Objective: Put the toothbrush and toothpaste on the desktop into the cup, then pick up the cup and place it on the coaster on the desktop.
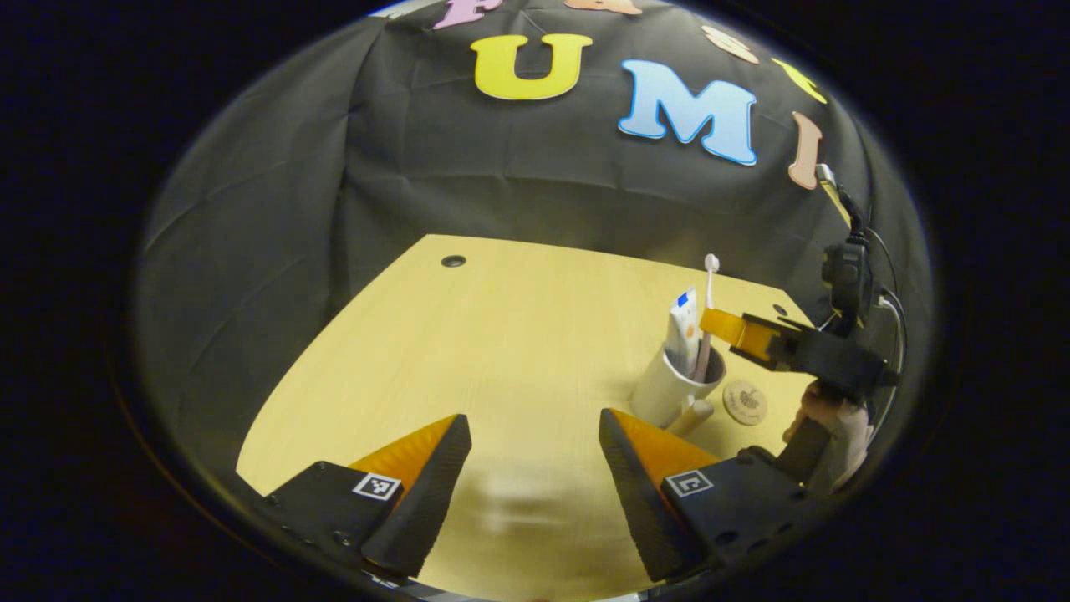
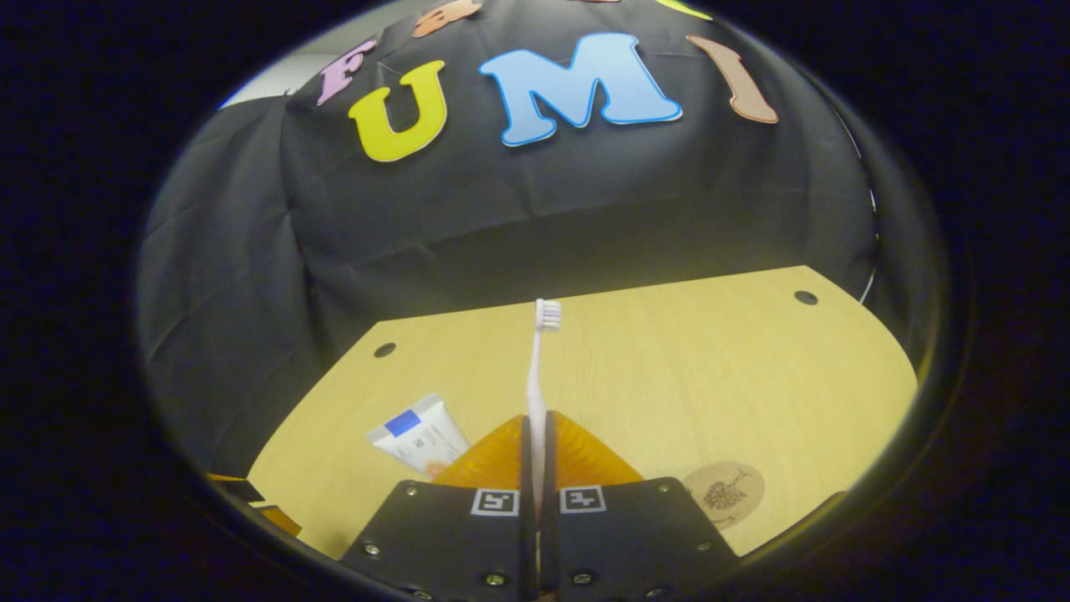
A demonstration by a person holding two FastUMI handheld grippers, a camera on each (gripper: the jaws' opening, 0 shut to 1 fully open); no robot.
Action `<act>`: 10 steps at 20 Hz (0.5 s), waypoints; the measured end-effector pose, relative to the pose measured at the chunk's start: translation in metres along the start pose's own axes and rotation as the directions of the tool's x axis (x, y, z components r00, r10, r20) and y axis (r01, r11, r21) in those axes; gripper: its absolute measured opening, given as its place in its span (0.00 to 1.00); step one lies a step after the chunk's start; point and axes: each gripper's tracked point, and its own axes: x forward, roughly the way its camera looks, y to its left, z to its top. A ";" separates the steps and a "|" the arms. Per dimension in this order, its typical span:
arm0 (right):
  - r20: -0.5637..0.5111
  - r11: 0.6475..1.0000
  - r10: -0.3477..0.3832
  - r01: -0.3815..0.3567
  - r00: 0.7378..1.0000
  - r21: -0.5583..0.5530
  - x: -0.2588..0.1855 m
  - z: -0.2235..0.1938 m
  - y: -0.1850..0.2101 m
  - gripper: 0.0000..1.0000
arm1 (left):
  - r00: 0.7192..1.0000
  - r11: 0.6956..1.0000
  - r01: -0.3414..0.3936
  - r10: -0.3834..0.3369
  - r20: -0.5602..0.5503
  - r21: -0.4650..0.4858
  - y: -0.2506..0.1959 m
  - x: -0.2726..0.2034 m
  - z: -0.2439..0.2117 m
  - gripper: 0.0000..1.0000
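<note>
Right gripper (image 2: 536, 435) jaws clamping one toothbrush (image 2: 537, 385), left gripper (image 1: 535, 451) wide apart.

Desktop (image 1: 501, 334): pale wood-grain laminate, smooth, slight sheen. Booth wall (image 1: 334, 167): matt cloth, creased. Cup (image 1: 664, 389): smooth, white, looks ceramic or plastic. Toothbrush (image 2: 536, 393): glossy pale plastic, bristled head. Toothpaste (image 2: 418, 435): smooth plastic tube, printed. Coaster (image 2: 724, 493): matt, wood-like, dark printed motif. Left gripper (image 1: 535, 468) finger faces: ribbed, rough.

Toothbrush (image 1: 710, 301) and toothpaste (image 1: 683, 328) stand in cup (image 1: 669, 386), coaster (image 1: 745, 402) just beside.
</note>
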 end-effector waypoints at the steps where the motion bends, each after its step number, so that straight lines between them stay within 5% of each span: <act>1: 0.017 1.000 -0.004 0.004 1.000 -0.004 -0.001 0.000 -0.002 0.04 | 1.000 1.000 0.007 -0.007 -0.002 0.005 -0.005 0.000 -0.001 0.99; 5: 0.030 0.999 0.018 -0.017 0.999 -0.047 -0.011 -0.017 -0.001 0.08 | 1.000 0.999 0.020 -0.020 -0.006 0.038 -0.018 0.000 -0.004 0.97; 10: 0.048 0.997 0.021 -0.017 0.999 -0.074 -0.026 -0.017 -0.007 0.27 | 0.999 0.998 0.040 -0.039 -0.026 0.042 -0.033 0.002 -0.011 0.97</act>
